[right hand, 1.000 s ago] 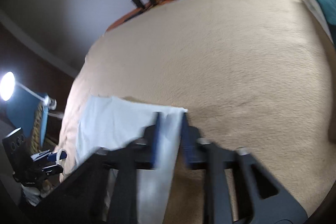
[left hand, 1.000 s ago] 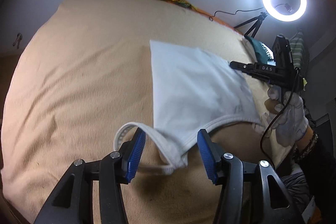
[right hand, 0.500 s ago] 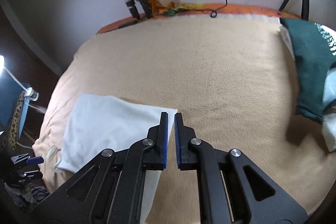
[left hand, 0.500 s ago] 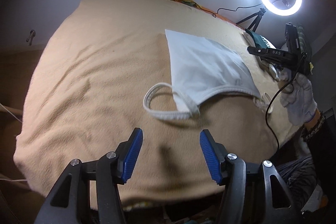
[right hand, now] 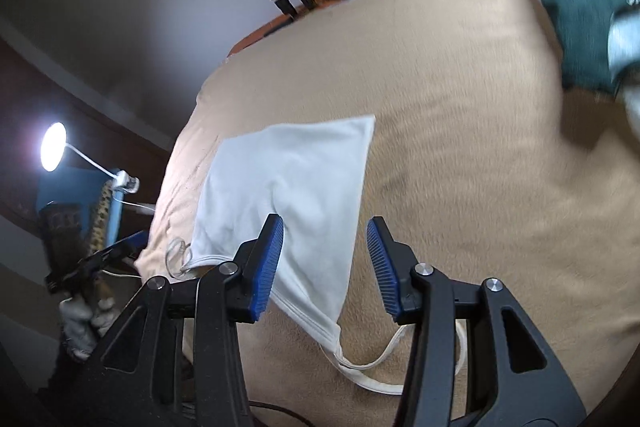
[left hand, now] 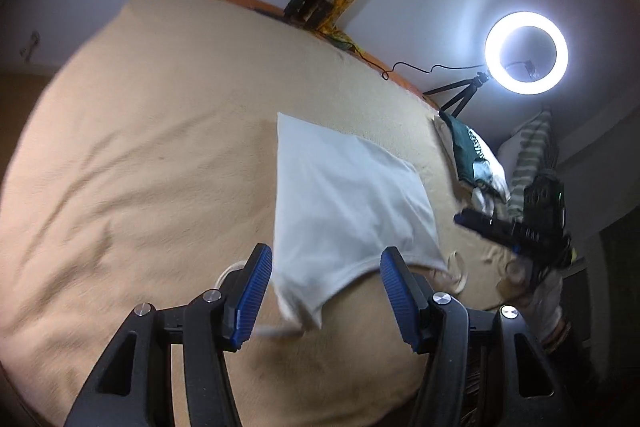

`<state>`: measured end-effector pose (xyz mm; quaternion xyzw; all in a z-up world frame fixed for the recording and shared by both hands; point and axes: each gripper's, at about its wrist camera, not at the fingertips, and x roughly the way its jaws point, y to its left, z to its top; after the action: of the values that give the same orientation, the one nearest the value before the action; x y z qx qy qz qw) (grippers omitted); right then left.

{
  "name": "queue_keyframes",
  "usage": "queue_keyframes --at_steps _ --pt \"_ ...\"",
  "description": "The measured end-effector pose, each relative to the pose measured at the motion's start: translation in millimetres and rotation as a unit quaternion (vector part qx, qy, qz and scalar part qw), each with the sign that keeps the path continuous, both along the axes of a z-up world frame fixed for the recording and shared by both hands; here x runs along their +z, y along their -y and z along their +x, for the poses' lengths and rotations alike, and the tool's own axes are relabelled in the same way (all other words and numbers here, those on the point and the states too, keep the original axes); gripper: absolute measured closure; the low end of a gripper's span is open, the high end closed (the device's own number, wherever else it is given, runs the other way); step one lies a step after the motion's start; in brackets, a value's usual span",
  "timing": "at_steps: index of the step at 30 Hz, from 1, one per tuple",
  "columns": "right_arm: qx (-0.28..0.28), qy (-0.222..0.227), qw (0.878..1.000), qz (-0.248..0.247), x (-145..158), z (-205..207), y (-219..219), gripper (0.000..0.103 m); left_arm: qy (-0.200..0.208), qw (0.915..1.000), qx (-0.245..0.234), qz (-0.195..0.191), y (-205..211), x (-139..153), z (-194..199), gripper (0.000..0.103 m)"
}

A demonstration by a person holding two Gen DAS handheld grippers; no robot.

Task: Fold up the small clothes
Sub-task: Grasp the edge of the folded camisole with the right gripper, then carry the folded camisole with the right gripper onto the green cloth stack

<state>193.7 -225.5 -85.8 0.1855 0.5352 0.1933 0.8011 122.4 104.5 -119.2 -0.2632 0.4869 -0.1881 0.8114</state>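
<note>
Big tan blanket [left hand: 140, 155] covers the whole bed. The white top [left hand: 344, 195] lies flat on it, about mid-bed, already folded in half I think, w/ its straps [right hand: 372, 367] hanging off the near end. Dark green cloth [right hand: 576, 15] sits well off to the far side of the white top. Left gripper [left hand: 326, 291] hangs over the top's strap end, tongs wide, nothing in them. Right gripper [right hand: 325, 263] is by the top's other near corner; its tongs have just been opening, and hold nothing. Next, prob. grab the strap end & fold it up over the body.
</note>
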Motion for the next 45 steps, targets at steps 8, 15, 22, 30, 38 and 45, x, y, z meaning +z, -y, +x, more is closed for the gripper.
queue_keyframes --at_steps 8,15,22,30,38,45 --pt "-0.001 -0.037 0.998 0.042 -31.2 4.5 10.2 0.056 -0.060 0.9966 0.012 -0.055 4.0 -45.2 42.6 0.045" --pt "-0.010 -0.048 0.994 0.099 -50.9 11.9 13.8 0.058 -0.083 0.9884 0.024 -0.125 -3.9 -65.2 63.4 0.046" --pt "-0.022 -0.060 0.989 0.132 -61.1 26.7 7.5 0.072 -0.086 0.9855 0.026 -0.144 4.6 -73.4 85.0 0.068" --pt "-0.005 -0.052 0.995 0.083 -54.8 35.4 -10.2 0.089 -0.057 0.9948 0.019 -0.082 20.2 -65.5 89.1 0.092" --pt "0.037 0.026 0.999 -0.013 -13.7 25.6 -36.9 0.091 0.012 0.9999 -0.002 0.002 39.3 -32.6 73.6 0.096" --pt "0.050 0.088 0.992 -0.069 24.1 16.2 -43.3 0.092 0.062 0.9976 -0.021 0.025 60.6 1.6 65.5 0.096"
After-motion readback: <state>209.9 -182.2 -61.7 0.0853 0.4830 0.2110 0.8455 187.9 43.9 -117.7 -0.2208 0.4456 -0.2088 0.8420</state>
